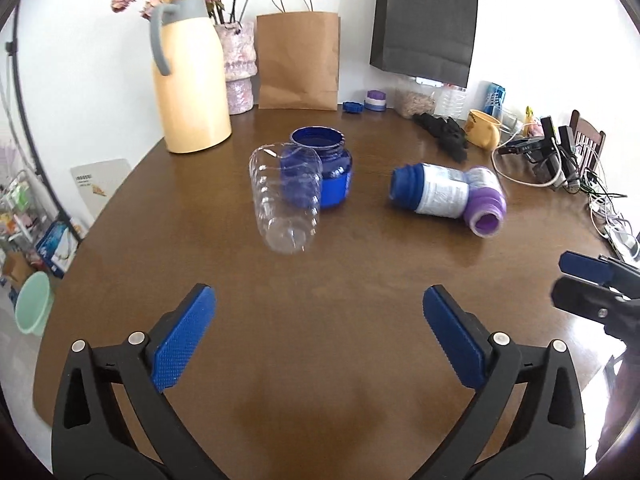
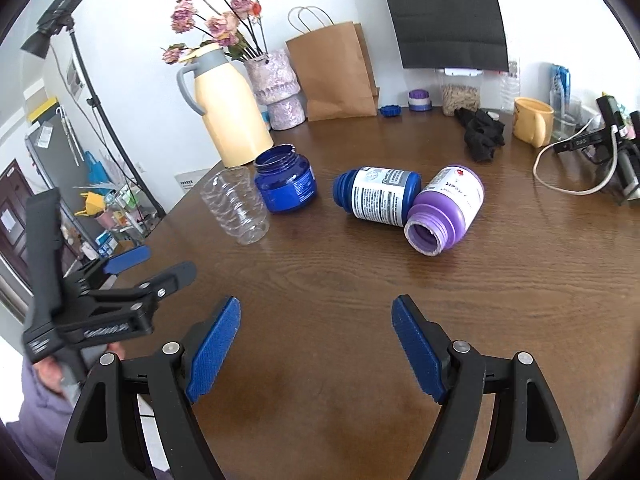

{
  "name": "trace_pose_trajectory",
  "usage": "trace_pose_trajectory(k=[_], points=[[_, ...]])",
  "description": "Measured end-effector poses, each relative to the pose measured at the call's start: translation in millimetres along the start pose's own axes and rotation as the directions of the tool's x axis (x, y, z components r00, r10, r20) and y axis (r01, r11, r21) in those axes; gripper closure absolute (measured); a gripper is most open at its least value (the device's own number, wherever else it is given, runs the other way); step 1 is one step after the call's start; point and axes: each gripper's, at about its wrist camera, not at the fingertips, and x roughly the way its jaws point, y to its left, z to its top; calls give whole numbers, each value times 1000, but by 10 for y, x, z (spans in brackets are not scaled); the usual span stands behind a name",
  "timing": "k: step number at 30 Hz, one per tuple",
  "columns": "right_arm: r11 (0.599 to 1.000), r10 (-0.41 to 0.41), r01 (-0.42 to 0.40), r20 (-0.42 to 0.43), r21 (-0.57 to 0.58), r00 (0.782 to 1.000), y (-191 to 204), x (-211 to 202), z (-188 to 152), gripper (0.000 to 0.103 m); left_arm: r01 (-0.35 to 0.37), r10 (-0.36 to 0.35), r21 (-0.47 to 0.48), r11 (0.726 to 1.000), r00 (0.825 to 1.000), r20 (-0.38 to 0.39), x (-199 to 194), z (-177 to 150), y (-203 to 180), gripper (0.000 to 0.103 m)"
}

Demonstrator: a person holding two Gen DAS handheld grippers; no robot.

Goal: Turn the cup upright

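Observation:
A clear ribbed plastic cup (image 1: 286,196) lies on its side on the brown table, its closed base toward me, right in front of an upright open blue jar (image 1: 326,166). It also shows in the right wrist view (image 2: 236,206), left of the blue jar (image 2: 286,182). My left gripper (image 1: 320,312) is open and empty, a short way in front of the cup. My right gripper (image 2: 316,322) is open and empty, nearer to me than the two fallen jars. Each gripper shows in the other's view, the right one (image 1: 576,280) and the left one (image 2: 152,262).
A blue-and-white jar (image 2: 378,196) and a purple jar (image 2: 446,210) lie on their sides, touching. A cream thermos jug (image 1: 190,80), a flower vase (image 1: 240,66), a brown paper bag (image 1: 298,60), a yellow mug (image 1: 484,128), a black cloth (image 1: 444,132) and cables (image 1: 560,160) line the back and right.

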Motion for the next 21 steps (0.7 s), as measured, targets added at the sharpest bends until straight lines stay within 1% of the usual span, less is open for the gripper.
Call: trace_pose_trajectory(k=[3,7,9,13,17,19,21], points=[[1000,-12,12,19,-21,1000,92,-172,-134,21,-10,10,-6,1000,1000,16,-299,-142,-99,0],[998,-37,40,50,-56,998,223,-420,-367,21,14,-13,-43,999,999,39,-615,-395,-166,0],[996,-40,45,77,-71,996,276,-546,-521,21,2,0,-39,999,999,48,-743,-526,-203,0],[997,-34,40,91,-64,995,345,-730,-766,21,-13,14,-16,1000,997,82,-1018,-729,-272,0],[998,-13,21,141,-53,990,444,-972,-1001,21,-22,21,10,1000,994,111,-1234,-878,-309,0],[996,-18,30,151,-79,988,496,-1042,-1101,21,-21,19,10,1000,994,109,-1276,-919,-327,0],[996,-24,36,141,-87,990,520,-1040,-1117,21,-15,14,12,1000,995,96,-1272,-926,-347,0]])
